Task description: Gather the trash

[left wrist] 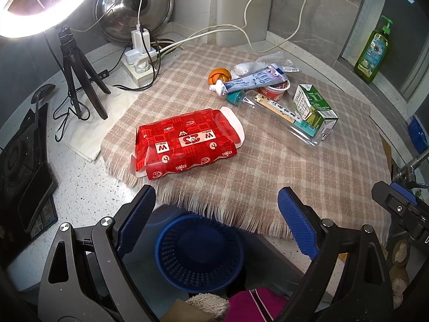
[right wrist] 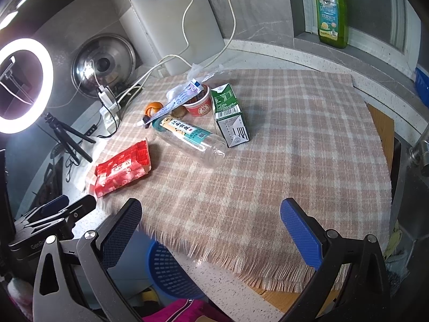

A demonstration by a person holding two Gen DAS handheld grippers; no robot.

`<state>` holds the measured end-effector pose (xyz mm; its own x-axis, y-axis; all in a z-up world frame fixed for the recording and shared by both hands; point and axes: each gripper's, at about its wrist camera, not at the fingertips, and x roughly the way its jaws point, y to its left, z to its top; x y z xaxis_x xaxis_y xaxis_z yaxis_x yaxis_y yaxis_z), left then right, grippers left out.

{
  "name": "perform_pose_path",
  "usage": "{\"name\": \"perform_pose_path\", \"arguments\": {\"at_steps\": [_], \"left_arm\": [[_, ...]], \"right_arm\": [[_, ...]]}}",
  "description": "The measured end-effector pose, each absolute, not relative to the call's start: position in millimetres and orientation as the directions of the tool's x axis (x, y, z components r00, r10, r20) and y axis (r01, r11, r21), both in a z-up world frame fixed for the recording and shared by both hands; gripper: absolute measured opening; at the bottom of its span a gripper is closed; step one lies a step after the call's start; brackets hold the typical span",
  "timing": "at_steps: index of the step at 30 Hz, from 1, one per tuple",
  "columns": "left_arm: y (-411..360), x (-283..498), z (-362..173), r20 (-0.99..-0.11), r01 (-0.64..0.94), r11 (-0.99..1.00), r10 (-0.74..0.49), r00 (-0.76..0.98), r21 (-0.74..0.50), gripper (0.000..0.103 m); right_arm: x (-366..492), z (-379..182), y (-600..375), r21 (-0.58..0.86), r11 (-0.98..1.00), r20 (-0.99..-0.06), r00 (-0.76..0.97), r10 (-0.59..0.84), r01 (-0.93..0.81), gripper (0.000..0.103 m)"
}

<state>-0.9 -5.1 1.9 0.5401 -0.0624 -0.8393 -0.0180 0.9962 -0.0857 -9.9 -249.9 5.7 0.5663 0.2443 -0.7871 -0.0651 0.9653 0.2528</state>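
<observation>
Counter (left wrist: 88,193) under plaid cloth (left wrist: 268,177). Blue basket (left wrist: 199,252) below counter edge. Red package (left wrist: 185,145) near cloth's left edge. Bottle (right wrist: 190,141), green carton (right wrist: 230,115), cup (right wrist: 199,104), tube (left wrist: 252,80) clustered farther back. Left tongs (left wrist: 217,220) spread, empty. Right tongs (right wrist: 211,230) spread, empty.

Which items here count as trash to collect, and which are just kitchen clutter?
Job:
red snack wrapper
clear plastic bottle
green milk carton
toothpaste tube
red paper cup
blue mesh basket

Clutter:
ring light
steel pot lid
green soap bottle
</observation>
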Motion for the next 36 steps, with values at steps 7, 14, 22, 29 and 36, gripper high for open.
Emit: {"name": "perform_pose_path", "arguments": {"at_steps": [7,14,22,29,36], "left_arm": [[-5,-1,2,-0.839,-0.018,0.996,-0.062,0.540,-0.085,0.095],[-5,-1,1,-0.840,-0.018,0.996,-0.063,0.539,-0.086,0.095],[-5,-1,1,-0.840,-0.018,0.996,-0.062,0.539,-0.086,0.095],[-4,0,0,-0.842,-0.016,0.996,-0.061,0.536,-0.082,0.095],[5,6,-12,-0.846,-0.018,0.997,-0.052,0.531,-0.072,0.094]], "right_arm": [[-9,4,-250,0.255,0.965,-0.788,0.564,0.245,-0.062,0.102],[-10,3,-250,0.259,0.964,-0.789,0.563,0.247,-0.061,0.102],[-9,3,-250,0.260,0.964,-0.790,0.561,0.248,-0.061,0.102],[-9,1,-250,0.259,0.964,-0.791,0.559,0.247,-0.059,0.102],[-4,-2,-255,0.259,0.963,-0.783,0.569,0.252,-0.071,0.102]]}}
